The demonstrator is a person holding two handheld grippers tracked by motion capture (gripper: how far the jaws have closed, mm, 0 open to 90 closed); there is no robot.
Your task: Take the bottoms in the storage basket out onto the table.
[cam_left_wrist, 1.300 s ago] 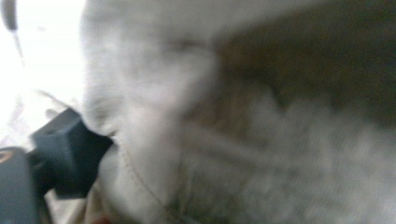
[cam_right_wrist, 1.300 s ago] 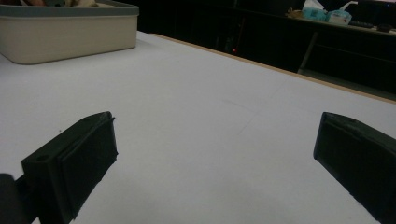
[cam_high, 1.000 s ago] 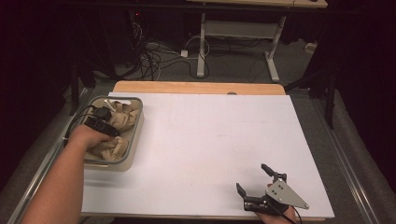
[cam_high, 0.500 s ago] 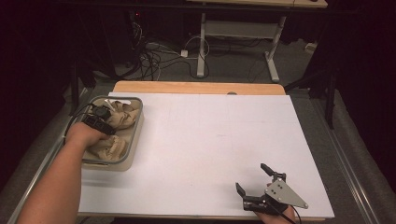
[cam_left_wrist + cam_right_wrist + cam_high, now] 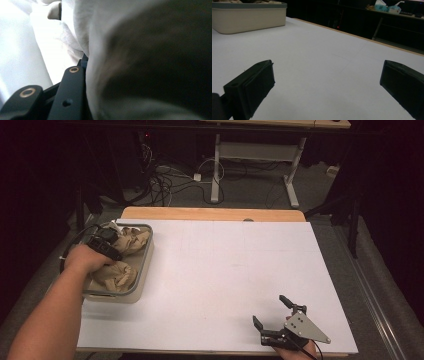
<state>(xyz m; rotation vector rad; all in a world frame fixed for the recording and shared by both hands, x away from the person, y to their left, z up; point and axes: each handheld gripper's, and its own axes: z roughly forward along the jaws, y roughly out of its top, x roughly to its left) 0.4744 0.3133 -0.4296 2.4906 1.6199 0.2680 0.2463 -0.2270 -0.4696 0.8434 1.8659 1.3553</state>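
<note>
You see a white desk (image 5: 220, 270) with a light wood edge at the far side. The bin (image 5: 142, 270) is cream with a grey rim, and the crumpled cloths (image 5: 117, 275) in it are tan. Your 2 grippers are black: the left gripper (image 5: 112, 247) and the right gripper (image 5: 272, 312), which carries a grey plate.

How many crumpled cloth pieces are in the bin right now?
2 can be told apart: one beige cloth at the far end of the bin, beside the left gripper, and another at the near end. More may lie hidden under the hand.
</note>
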